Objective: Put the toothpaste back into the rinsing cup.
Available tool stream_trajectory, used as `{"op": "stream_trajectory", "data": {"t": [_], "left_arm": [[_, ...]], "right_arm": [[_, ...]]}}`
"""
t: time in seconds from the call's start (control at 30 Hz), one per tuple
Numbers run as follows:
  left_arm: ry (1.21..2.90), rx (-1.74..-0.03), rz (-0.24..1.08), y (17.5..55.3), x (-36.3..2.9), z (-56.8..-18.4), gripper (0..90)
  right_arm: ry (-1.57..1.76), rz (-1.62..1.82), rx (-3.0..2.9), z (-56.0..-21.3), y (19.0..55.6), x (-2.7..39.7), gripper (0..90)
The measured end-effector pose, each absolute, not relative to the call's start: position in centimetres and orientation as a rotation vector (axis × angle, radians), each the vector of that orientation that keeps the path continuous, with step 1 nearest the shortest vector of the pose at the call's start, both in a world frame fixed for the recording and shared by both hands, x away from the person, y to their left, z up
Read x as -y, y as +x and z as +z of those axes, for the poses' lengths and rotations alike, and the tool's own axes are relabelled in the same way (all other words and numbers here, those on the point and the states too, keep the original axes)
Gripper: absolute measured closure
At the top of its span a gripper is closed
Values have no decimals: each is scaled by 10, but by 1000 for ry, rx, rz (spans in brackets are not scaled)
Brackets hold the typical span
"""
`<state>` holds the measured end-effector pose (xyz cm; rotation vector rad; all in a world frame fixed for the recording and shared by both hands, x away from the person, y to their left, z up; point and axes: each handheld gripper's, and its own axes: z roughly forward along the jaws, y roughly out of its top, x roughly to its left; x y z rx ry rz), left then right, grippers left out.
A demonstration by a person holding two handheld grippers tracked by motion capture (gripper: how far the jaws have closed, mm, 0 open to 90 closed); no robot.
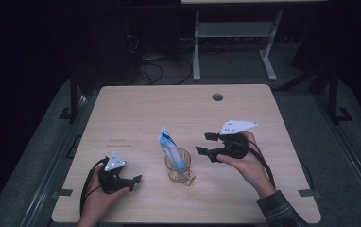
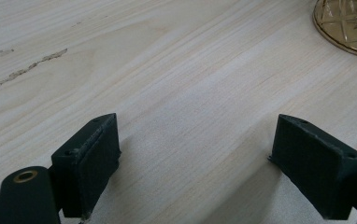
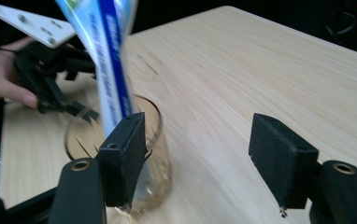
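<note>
The toothpaste tube [image 1: 170,147] is being held upright by a clear amber-tinted glass [image 1: 178,166], in which it is standing and leaning toward the table's left and far side, its white-and-blue upper end sticking well above the rim. The glass is sitting on the wooden table [image 1: 136,106], near the front edge and between the two hands. By the look of it, the placing step is judged to be done: the tube is resting inside the glass with nothing gripping it. What is left, as far as can be judged, is only for the grippers to be drawn clear; whether anything more is to be added cannot be told.

The tube [image 3: 107,56] is being seen blurred in the right gripper view, with blue lettering running down a white body and a green patch near the top. The glass [image 3: 155,154] is showing a patterned base in the left gripper view [image 2: 349,25].

The right gripper [image 1: 206,143] is being held just to the right of the glass, its jaws spread with nothing between them; the tube and glass are lying beside the left-hand jaw in its own view, not inside the gap. The left gripper [image 1: 135,180] is being rested low on the table to the left of the glass, its jaws likewise spread wide over bare wood, apart from the glass.
</note>
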<state>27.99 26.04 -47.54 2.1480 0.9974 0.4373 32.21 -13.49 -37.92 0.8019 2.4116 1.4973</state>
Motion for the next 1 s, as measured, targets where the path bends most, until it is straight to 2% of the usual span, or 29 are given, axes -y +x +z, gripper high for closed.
{"op": "stream_trajectory", "data": {"t": [1.0], "left_arm": [[2151,-991,438,280,-260,-476,140]], "right_arm": [[1085,1219,-2365,-434,297,221,249]]}}
